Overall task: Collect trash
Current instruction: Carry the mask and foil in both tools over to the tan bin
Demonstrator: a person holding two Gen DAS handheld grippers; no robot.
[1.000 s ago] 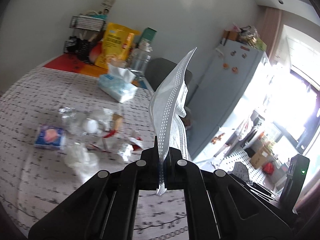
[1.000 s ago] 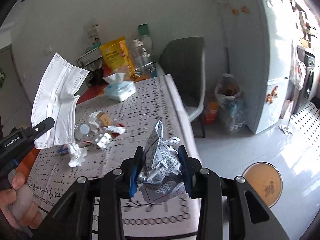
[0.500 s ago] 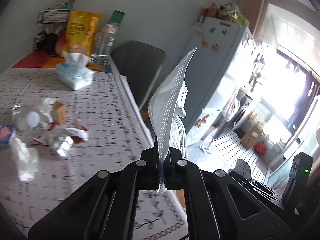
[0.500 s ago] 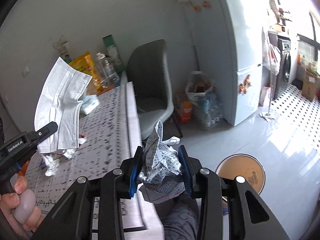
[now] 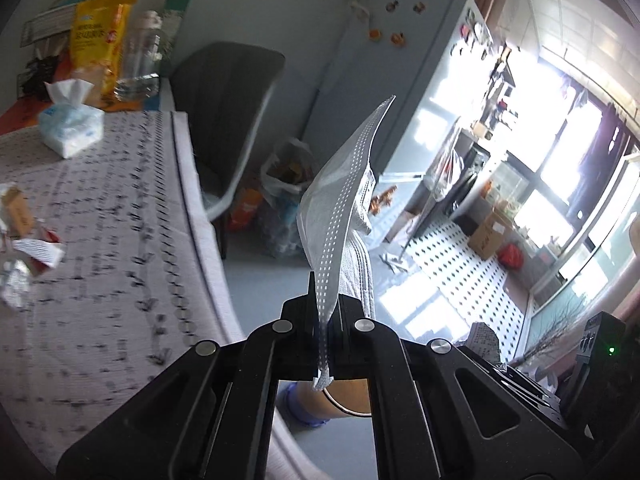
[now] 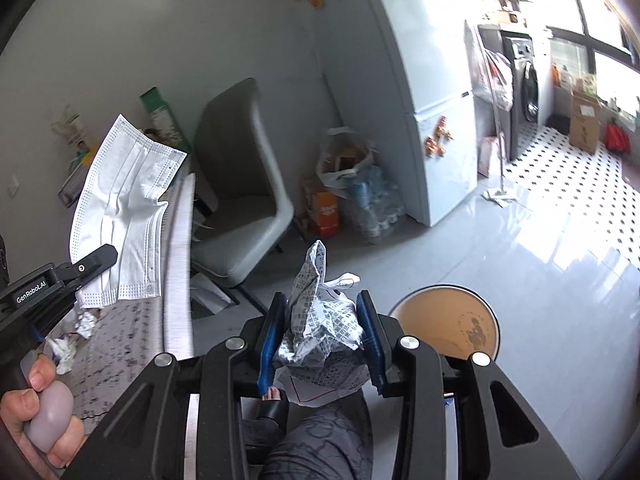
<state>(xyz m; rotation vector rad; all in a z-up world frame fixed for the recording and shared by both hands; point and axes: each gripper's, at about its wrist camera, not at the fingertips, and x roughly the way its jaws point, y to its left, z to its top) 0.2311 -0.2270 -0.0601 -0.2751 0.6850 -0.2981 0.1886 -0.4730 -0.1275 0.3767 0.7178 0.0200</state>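
Note:
My left gripper [image 5: 324,312] is shut on a white face mask [image 5: 340,216], held upright in the air past the table's edge; the mask also shows in the right wrist view [image 6: 120,212], with the left gripper [image 6: 96,258] pinching its lower edge. My right gripper [image 6: 320,332] is shut on a crumpled printed paper ball [image 6: 320,328], held over the floor. A round bin with a tan lid [image 6: 448,328] stands on the floor just right of it. Wrappers and crumpled tissue [image 5: 28,248] lie on the table.
The patterned tablecloth table [image 5: 100,240] is at left, with a tissue pack [image 5: 70,130], a yellow bag [image 5: 98,36] and a bottle at the back. A grey chair [image 6: 244,184], floor bags [image 6: 348,188] and a fridge [image 6: 424,92] stand beyond. My leg and foot are below the right gripper.
Both grippers have swung right, away from the table and out over the floor, still holding the mask and the paper ball. The bin is now closer to the right gripper.

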